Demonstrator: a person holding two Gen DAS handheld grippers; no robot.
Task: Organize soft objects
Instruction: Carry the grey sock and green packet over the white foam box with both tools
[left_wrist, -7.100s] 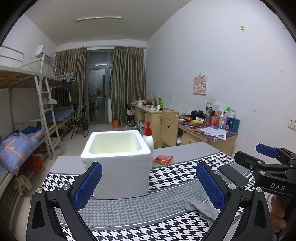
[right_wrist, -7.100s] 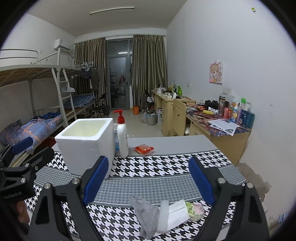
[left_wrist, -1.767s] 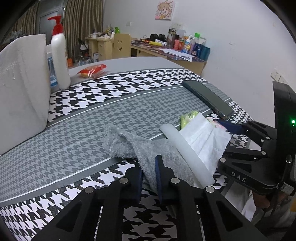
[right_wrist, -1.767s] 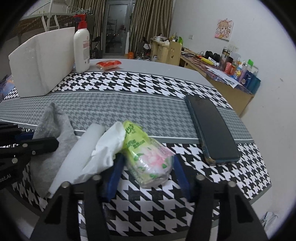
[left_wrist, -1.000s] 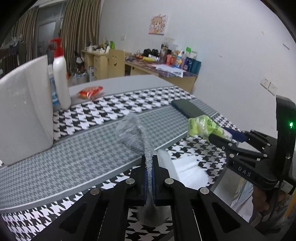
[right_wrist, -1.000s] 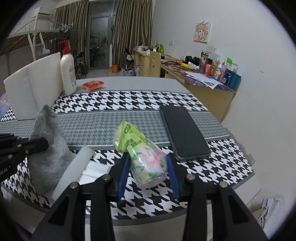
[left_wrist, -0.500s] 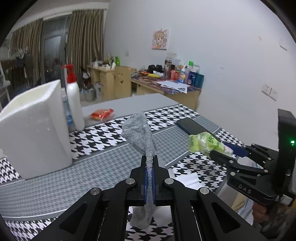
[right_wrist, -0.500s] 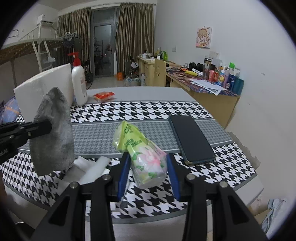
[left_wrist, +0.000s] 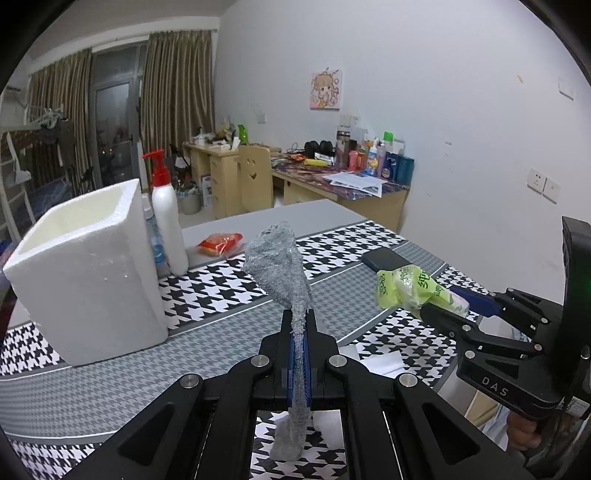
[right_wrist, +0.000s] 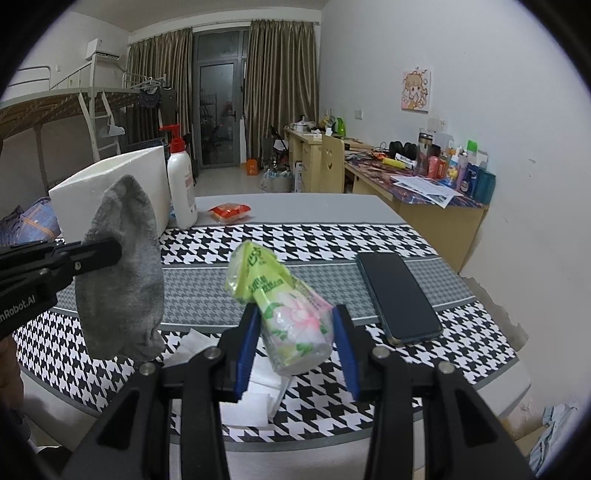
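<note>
The right tool (right_wrist: 295, 332) squeezes a green tissue pack (right_wrist: 284, 314) above the checked worktop (right_wrist: 332, 236). On the left, the other tool (right_wrist: 110, 253) holds up a grey sock (right_wrist: 122, 273). A dark phone (right_wrist: 397, 295) lies flat beside the pack, and a white foam box (right_wrist: 110, 184) stands far back.

Fuzzy grey cloth sock (left_wrist: 284, 273), glossy plastic tissue pack (right_wrist: 291, 314), rough white foam box (left_wrist: 88, 273), glossy phone (right_wrist: 399, 295).

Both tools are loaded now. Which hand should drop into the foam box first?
Left, probably. Its tool grips the grey sock beside the white foam box; the right tool, holding the tissue pack, sits farther from it.
</note>
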